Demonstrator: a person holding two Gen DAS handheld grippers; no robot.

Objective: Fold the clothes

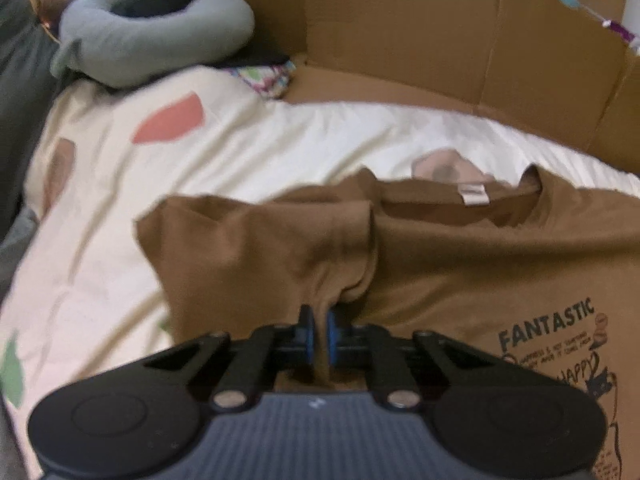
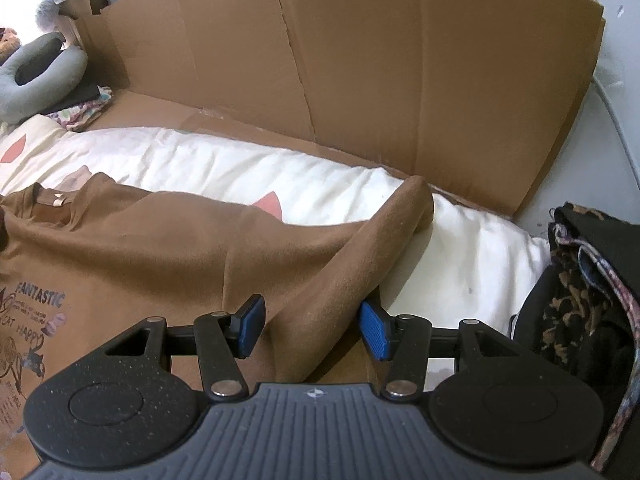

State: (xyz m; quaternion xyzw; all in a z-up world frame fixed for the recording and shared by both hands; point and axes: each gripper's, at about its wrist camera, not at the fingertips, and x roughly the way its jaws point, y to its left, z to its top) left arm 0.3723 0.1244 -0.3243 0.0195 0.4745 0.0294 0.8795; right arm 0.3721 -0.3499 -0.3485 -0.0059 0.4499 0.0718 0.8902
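Left gripper (image 1: 320, 334) fingers pinch a gathered fold of the brown cotton printed T-shirt (image 1: 460, 264), sleeve side. Right gripper (image 2: 311, 330) fingers spread, straddling its other sleeve (image 2: 360, 252) (not clamped). Shirt lies print-up ahead on the cream patterned quilt (image 2: 240, 168); folding unfinished, sleeves not tucked in.

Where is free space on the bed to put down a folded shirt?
Free: the quilt between the shirt and the neck pillow, and the white strip between shirt and cardboard. Crowded: dark clothes at the right edge.
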